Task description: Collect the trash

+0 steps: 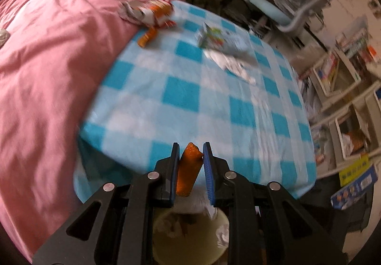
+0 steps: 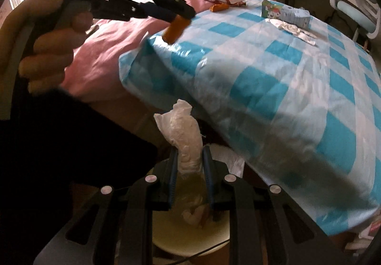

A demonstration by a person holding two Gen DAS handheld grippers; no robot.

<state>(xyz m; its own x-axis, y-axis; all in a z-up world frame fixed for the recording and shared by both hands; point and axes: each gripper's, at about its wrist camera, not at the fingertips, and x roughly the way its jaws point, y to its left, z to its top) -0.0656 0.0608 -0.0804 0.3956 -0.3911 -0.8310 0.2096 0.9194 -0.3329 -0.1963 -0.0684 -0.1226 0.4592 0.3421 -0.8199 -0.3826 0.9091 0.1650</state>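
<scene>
The bed [image 1: 35,79], under its pink quilt, carried a blue-and-white checked sheet [image 1: 190,103] that served as the surface where the rubbish lay, probably spread to keep the litter off the bedding. Just off its near edge, low down, stood a pale round bin [image 2: 190,241], placed where both claws could reach it; crumpled tissue already lay inside.

Further back on the sheet, well apart from the claws, lay a small carton with a cartoon print [image 1: 214,38], beside it some flattened white paper [image 1: 235,67], and by the quilt's edge a torn orange-and-white snack bag [image 1: 152,12] with a small orange piece [image 1: 147,37] just beside it. These looked still uncollected.

The right claw [image 2: 190,160] was closed on a twisted wad of white tissue [image 2: 183,131], soft and creased, held upright directly over the bin, seemingly ready to drop.

The left claw [image 1: 190,155] was nearly closed, pinching a narrow orange wrapper piece [image 1: 188,169] end-up between its blue pads. The right wrist view showed it raised above the sheet's corner, not yet over the bin.
</scene>
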